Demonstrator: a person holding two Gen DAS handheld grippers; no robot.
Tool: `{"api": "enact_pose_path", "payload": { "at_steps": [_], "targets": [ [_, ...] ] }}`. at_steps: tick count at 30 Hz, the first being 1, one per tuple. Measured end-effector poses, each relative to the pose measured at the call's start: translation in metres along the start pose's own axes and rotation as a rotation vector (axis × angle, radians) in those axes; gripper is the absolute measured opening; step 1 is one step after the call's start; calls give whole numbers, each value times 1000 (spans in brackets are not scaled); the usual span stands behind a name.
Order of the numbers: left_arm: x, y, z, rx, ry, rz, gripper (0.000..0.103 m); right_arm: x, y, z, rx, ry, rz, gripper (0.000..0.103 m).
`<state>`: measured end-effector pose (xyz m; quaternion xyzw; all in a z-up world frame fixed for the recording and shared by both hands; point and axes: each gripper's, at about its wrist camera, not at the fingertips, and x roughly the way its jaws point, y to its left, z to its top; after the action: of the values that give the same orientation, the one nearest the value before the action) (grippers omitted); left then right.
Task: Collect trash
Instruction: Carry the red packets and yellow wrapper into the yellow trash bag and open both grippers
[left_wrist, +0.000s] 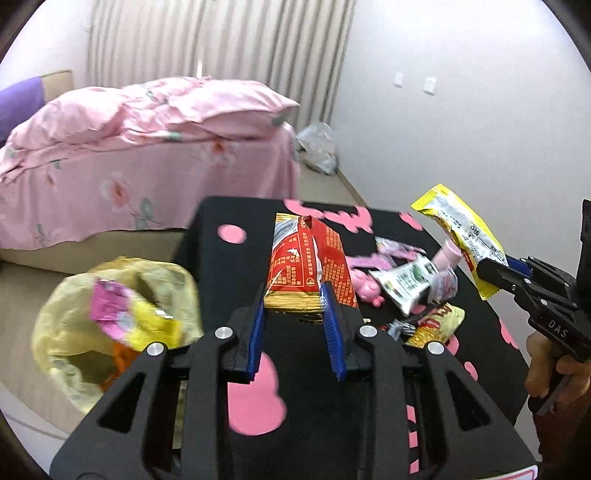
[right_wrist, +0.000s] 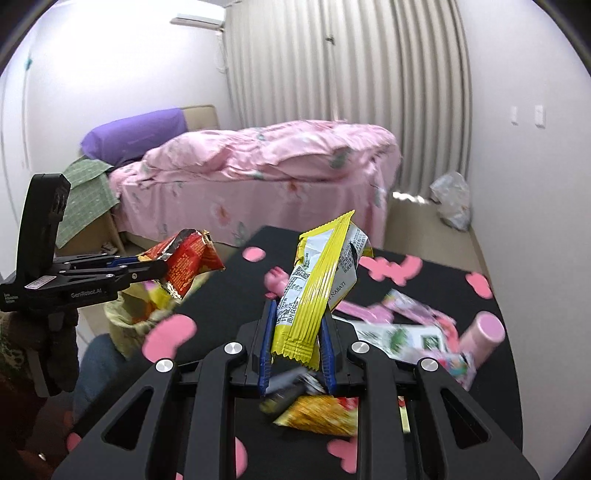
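My left gripper (left_wrist: 293, 308) is shut on a red and gold snack wrapper (left_wrist: 308, 266) and holds it above the black table (left_wrist: 306, 369). It also shows in the right wrist view (right_wrist: 153, 267) with the red wrapper (right_wrist: 190, 262) near the yellow trash bag (right_wrist: 127, 319). My right gripper (right_wrist: 297, 325) is shut on a yellow and white wrapper (right_wrist: 319, 284); it also shows in the left wrist view (left_wrist: 495, 267) with the yellow wrapper (left_wrist: 458, 229) raised over the table. The yellow trash bag (left_wrist: 74, 332) stands open on the floor left of the table, holding wrappers.
More trash lies on the table: a white and green pouch (left_wrist: 406, 284), a pink bottle (right_wrist: 484, 332), pink wrappers (right_wrist: 413, 310), a yellow packet (right_wrist: 317, 413). A pink bed (left_wrist: 129, 155) stands behind. A clear plastic bag (left_wrist: 317, 147) lies by the wall.
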<state>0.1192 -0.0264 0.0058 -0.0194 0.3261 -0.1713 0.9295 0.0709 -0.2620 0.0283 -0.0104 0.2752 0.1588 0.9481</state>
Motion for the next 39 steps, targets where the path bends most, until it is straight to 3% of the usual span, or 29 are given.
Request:
{"api": "enact_pose_path", "payload": {
  "at_steps": [5,12,23,30,36,39],
  "targets": [
    [-29,39,-3,-68,-53,82,28,8,42,22,-81,-15,64,21],
    [-47,91,-16,-166,-41,194,28,35,102,45,-173,6,141,21],
    [-54,155,-43,-324,-18,260,28,91,149,50,-222,94,240,21],
    [-26,163,-58,-351,48,274,28,143,171,40,-243,213,371,21],
    [-14,185,-69,-421,64,343,28,227,187,25,-221,410,402,21],
    [-9,192,-72,-446,73,352,28,263,205,17,-229,507,464,21]
  ]
}}
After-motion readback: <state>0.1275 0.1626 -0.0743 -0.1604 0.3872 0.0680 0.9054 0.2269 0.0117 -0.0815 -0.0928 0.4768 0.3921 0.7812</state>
